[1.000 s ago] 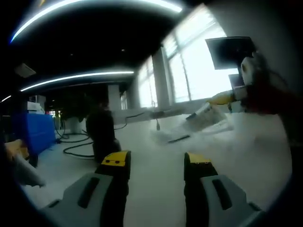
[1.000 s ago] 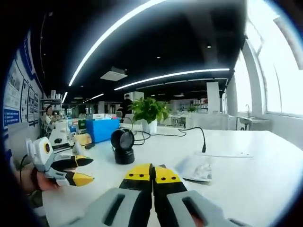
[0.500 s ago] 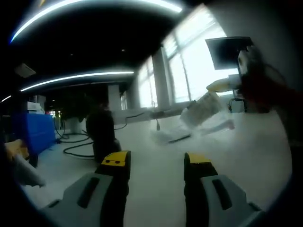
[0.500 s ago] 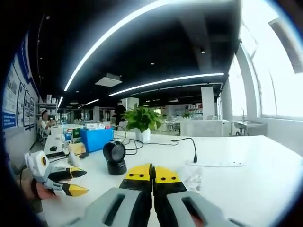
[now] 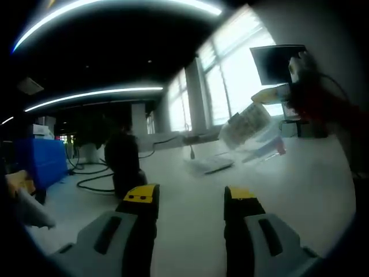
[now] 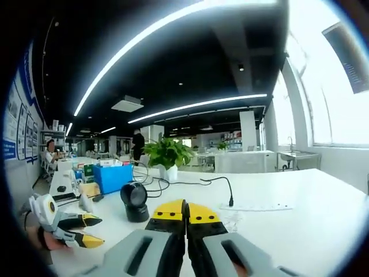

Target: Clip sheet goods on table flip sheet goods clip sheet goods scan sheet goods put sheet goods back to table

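Sheet goods (image 5: 247, 128) lifted clear of the white table (image 5: 190, 202), pinched in the right gripper (image 6: 185, 212), jaws clenched on it. Left gripper (image 5: 191, 198) released, jaws apart, low over the tabletop. Nearby: black scanner (image 6: 134, 201), cable (image 6: 222, 183), potted plant (image 6: 166, 157), blue bin (image 6: 113, 175).
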Demonstrator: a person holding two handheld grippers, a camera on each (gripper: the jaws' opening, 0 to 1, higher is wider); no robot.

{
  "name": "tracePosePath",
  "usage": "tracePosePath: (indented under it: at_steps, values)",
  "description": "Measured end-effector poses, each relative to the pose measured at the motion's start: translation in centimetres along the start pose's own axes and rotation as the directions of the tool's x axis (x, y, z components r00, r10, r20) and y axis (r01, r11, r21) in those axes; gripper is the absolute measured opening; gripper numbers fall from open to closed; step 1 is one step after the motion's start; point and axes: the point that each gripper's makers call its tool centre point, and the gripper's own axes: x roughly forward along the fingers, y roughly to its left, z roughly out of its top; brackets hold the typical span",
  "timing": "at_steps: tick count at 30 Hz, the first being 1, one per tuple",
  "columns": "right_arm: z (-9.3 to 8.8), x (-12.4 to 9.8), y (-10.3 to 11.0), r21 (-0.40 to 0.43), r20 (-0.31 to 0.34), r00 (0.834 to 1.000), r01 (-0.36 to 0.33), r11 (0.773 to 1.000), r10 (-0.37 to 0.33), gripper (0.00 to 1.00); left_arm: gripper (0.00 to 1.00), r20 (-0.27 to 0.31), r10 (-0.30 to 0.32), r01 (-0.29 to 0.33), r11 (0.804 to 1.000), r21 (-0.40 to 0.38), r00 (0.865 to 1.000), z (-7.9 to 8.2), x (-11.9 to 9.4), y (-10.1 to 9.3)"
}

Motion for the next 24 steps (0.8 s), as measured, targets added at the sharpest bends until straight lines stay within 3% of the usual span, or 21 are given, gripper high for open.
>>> tracePosePath:
  at_steps: [7,15,19,24]
  values:
    - [1.2,-0.4,-0.3,0.042,0.034,0.999,0.006,0.999,-0.007,0.0,0.38,0.0,0.0,0.0,1.0,0.0,1.0,0.0,0.0,0.0]
    - [3.0,-1.6,-0.9,0.212,0.105,0.994,-0.005,0.977,-0.018,0.0,0.38,-0.001,-0.001,0.001,1.0,0.0,1.0,0.0,0.0,0.0]
    - [3.2,-2.4,-1.3,0.311,0.135,0.99,-0.005,0.95,-0.039,0.0,0.38,0.0,-0.001,0.001,1.0,0.001,1.0,0.0,0.0,-0.1]
    - [2.2,-3.7,-2.1,0.337,0.148,0.985,0.032,0.941,-0.087,0.0,0.38,-0.001,-0.001,0.001,1.0,0.001,1.0,0.0,0.0,-0.1]
